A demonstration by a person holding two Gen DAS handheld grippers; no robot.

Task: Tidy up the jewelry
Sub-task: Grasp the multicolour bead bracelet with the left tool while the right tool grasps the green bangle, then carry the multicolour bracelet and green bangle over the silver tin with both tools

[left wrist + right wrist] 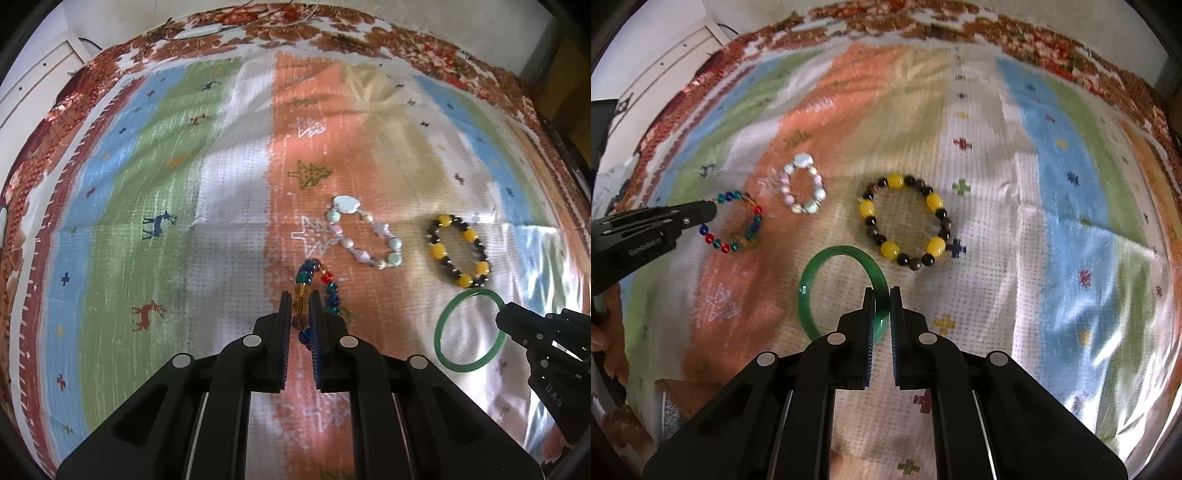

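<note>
Left gripper (299, 295) clamps multicolour bead bracelet (317, 291); right gripper (882, 291) pinches green bangle (842, 291), 5 o'clock rim. Lift level, clear of yellow-black bracelet (905, 218).

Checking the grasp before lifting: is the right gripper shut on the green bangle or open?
Shut on it. The right gripper has both fingers against the green bangle's rim, which passes between them.
</note>
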